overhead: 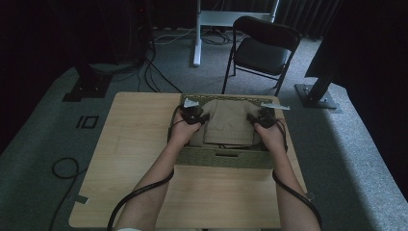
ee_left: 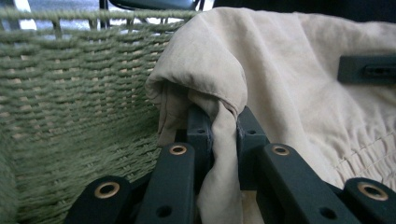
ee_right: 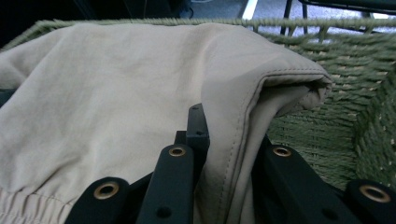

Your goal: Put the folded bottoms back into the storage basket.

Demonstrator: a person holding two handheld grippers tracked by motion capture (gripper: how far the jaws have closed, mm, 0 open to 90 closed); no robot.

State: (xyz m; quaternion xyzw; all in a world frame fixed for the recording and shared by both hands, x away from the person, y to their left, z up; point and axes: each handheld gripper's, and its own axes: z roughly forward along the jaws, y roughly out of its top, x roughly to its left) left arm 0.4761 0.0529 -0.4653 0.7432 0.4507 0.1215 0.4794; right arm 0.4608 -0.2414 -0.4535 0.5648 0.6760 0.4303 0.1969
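Beige cloth, a folded garment (overhead: 229,122) with a gathered elastic band and stitched seams, is held inside a green woven basket (overhead: 226,159) that stands at the far edge of the wooden tabletop (overhead: 134,144), about midway between its left and right corners. The garment lies between the basket's side walls, spread across most of its width. The left claw (overhead: 193,117) is seen at the garment's left side, near the basket's left wall, and the right claw (overhead: 263,116) at its right side, near the right wall. In the left gripper view a bunched fold of the fabric (ee_left: 219,116) is pinched between the closed black jaws, with the woven wall (ee_left: 70,93) just beside it. In the right gripper view a seamed edge of the cloth (ee_right: 243,121) is clamped in the same way, with the basket's wall (ee_right: 336,121) to its right. Both claws are thus closed on the garment. Forearms are extended from the near edge of the tabletop, and a black cable (overhead: 144,190) is trailed along the left one. A folding chair (overhead: 262,48) is seen on the carpet beyond the tabletop.
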